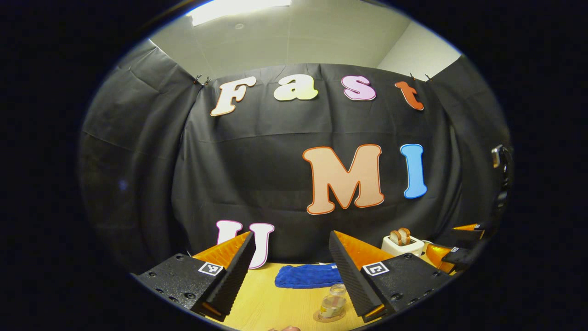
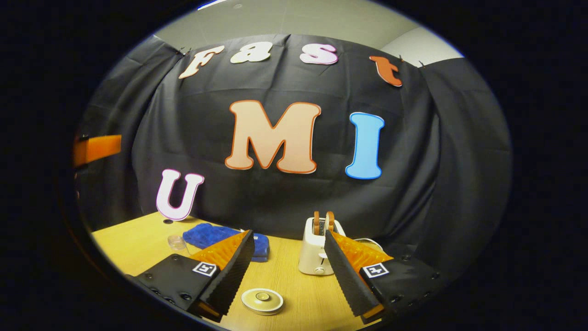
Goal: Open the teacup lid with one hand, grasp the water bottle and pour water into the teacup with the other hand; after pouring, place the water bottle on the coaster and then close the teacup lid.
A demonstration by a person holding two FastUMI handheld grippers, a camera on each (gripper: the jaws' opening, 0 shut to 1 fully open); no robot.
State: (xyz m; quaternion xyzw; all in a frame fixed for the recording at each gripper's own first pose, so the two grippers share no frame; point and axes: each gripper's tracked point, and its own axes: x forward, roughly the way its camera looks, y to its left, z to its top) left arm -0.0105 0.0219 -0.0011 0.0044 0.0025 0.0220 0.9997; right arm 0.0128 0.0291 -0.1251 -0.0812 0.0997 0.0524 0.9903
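In the left gripper view a clear glass teacup (image 1: 332, 304) with its lid on stands on the wooden table (image 1: 275, 303), low between my fingers. My left gripper (image 1: 291, 235) hangs above and behind it, open, nothing between the fingers. My right gripper (image 2: 288, 233) is open too and holds nothing. A round white coaster (image 2: 262, 301) lies on the table just below and between its fingers. The same glass teacup (image 2: 177, 242) shows small at the far left in the right gripper view. The right gripper (image 1: 459, 250) also appears at the right edge of the left gripper view.
A blue cloth (image 1: 307, 276) (image 2: 220, 236) lies at the back of the table by the black wall. A white toaster (image 1: 403, 244) (image 2: 317, 253) with two bread slices stands at the back right. A small pinkish thing (image 1: 285, 328) peeks in at the bottom edge.
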